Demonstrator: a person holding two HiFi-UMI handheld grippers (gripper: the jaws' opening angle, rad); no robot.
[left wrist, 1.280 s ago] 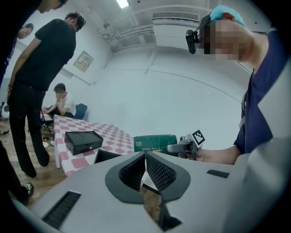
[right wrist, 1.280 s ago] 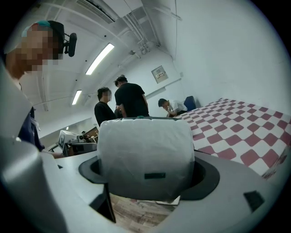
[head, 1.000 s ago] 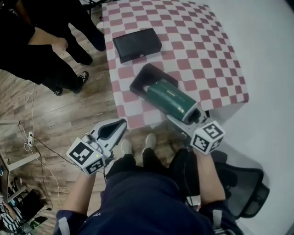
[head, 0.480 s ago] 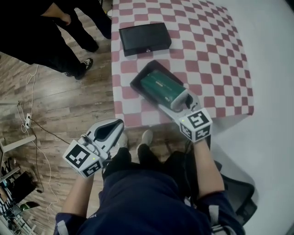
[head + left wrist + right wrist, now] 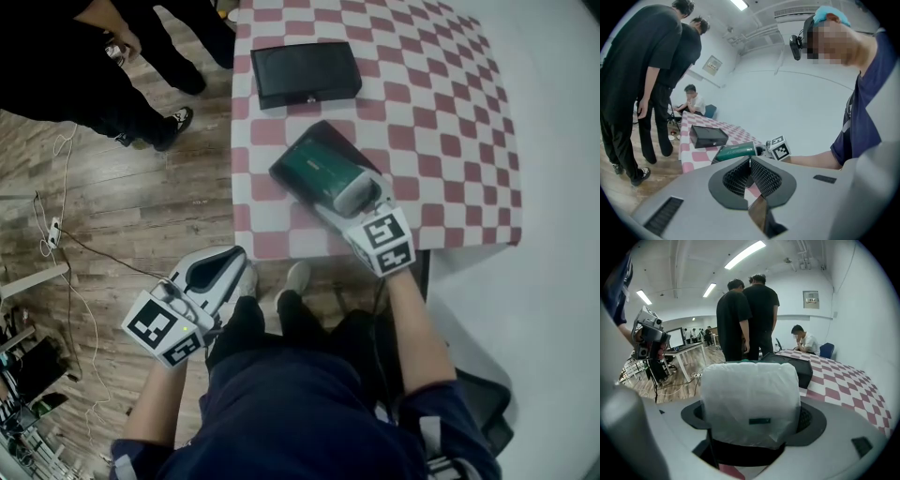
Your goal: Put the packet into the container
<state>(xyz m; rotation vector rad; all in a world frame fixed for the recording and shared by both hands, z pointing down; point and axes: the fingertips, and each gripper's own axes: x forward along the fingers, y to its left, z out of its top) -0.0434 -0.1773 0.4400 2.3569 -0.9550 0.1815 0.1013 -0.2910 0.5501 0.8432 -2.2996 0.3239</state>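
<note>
The green packet (image 5: 322, 172) with a white end (image 5: 750, 404) is between the jaws of my right gripper (image 5: 354, 197), which is shut on that white end. The packet lies slanted over the open black container (image 5: 314, 131) near the front edge of the checked table (image 5: 441, 141). Its green part is inside the container's outline, but I cannot tell whether it rests on the bottom. My left gripper (image 5: 217, 267) hangs off the table over the wooden floor, its ribbed pads (image 5: 759, 176) pressed together with nothing between them. From there the packet (image 5: 736, 151) shows beside the right gripper's marker cube (image 5: 779, 147).
A closed black box (image 5: 307, 73) lies farther back on the table. People in black (image 5: 84, 66) stand on the floor at the table's left side. Cables (image 5: 66, 253) run over the floor. An office chair (image 5: 483, 403) stands behind me at the right.
My right gripper has carried the packet forward and to the left, from the table's front edge to over the container. The left gripper has stayed about where it was.
</note>
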